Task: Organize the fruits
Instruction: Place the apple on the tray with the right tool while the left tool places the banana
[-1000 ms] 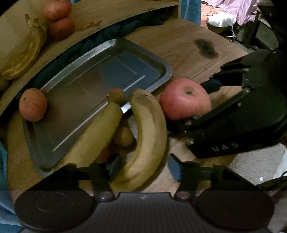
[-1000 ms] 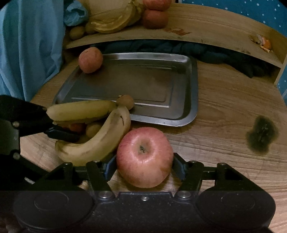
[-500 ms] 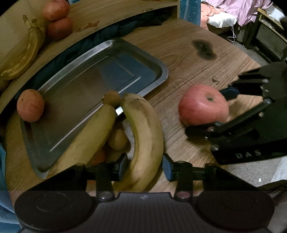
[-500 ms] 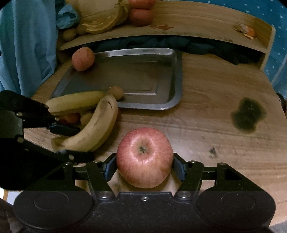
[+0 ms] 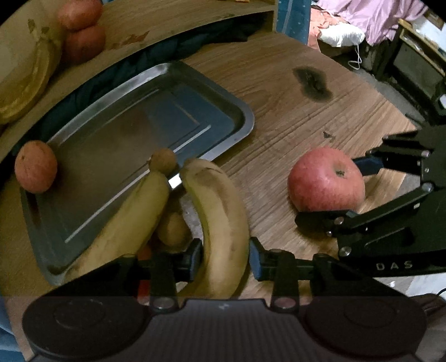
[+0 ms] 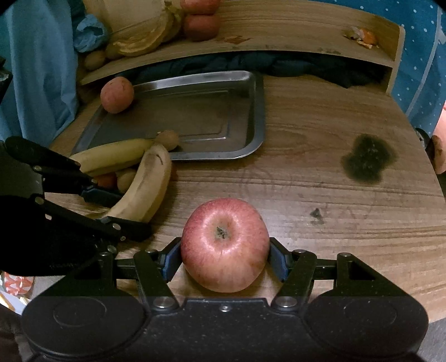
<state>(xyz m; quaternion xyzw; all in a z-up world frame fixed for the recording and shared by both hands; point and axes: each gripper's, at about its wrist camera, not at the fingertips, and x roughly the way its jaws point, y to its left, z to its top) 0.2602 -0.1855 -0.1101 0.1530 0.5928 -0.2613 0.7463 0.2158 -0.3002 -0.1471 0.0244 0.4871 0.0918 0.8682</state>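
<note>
My right gripper (image 6: 225,260) is shut on a red apple (image 6: 224,245), low at the table's near edge; the left wrist view shows that apple (image 5: 326,179) well right of the bananas. My left gripper (image 5: 224,260) is shut on a spotted banana (image 5: 220,220), pads touching both its sides. A second banana (image 5: 125,222) lies beside it, overlapping the steel tray (image 5: 139,125). Small brown fruits (image 5: 172,228) sit between the bananas. One round brown fruit (image 5: 163,164) rests at the tray's rim. A reddish fruit (image 5: 36,170) sits in the tray's far left corner.
A wooden shelf (image 6: 278,25) behind the tray (image 6: 209,117) carries apples (image 6: 200,25) and old bananas (image 6: 145,39). Dark cloth (image 6: 251,64) is stuffed under it. The wooden table has a dark stain (image 6: 365,158) on its right side. Blue fabric (image 6: 36,69) hangs at the left.
The right gripper has carried the apple rightward, away from the bananas. The left gripper's fingers have closed in onto the spotted banana.
</note>
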